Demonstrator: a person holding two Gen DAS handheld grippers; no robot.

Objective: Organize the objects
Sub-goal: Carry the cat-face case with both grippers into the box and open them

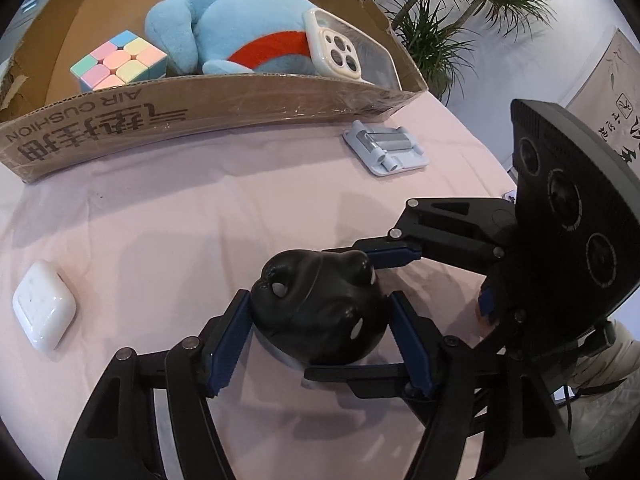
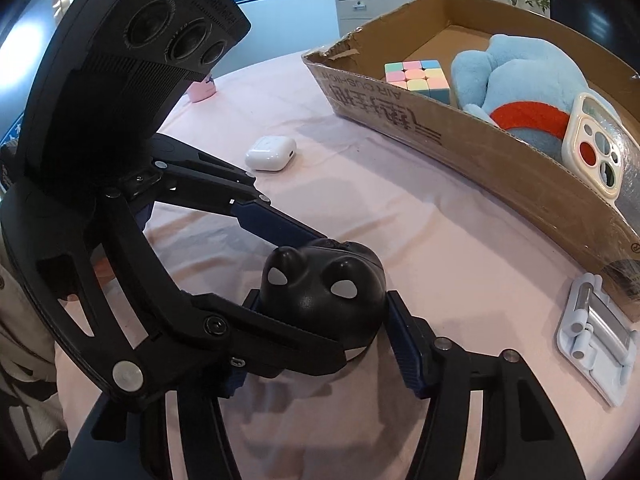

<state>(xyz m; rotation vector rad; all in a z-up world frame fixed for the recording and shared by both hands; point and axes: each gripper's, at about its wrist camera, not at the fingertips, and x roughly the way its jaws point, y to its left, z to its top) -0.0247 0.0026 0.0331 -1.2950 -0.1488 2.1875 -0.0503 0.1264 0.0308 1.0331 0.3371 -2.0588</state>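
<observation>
In the left wrist view, the left gripper [image 1: 318, 330] stands around a glossy black frog-shaped figure with white eye spots [image 1: 320, 308], which sits on the pale pink tablecloth [image 1: 180, 240]. The left blue pad touches the figure's side; the right pad lies just beside it, and whether it presses I cannot tell. The right gripper [image 1: 436, 276] reaches in from the right, one blue fingertip against the figure's upper bump, its other finger hidden behind its body. Ahead of the tongs lies a brown cardboard tray printed "AIR CUSHION" [image 1: 120, 120], holding a pastel puzzle cube [image 1: 118, 62], a light blue plush toy with a red band [image 1: 232, 28] and a cream phone case with camera cut-outs [image 1: 340, 48]. Between tray and tongs, to the right, lies a folded white and grey phone stand [image 1: 386, 148]. Far left of the tongs rests a white earbud case [image 1: 44, 312].

In the right wrist view, the right gripper [image 2: 320, 308] brackets the same figure [image 2: 324, 292], pads close at both sides; the left one is partly covered by the left gripper [image 2: 288, 268], whose upper finger runs to the figure's top. A firm clench cannot be told. The stand [image 2: 596, 332] lies right, the earbud case [image 2: 272, 152] ahead left, the tray [image 2: 480, 152] ahead right with cube [image 2: 416, 74], plush [image 2: 516, 80] and case [image 2: 596, 148]. A small pink object [image 2: 202, 90] stands far ahead.
</observation>
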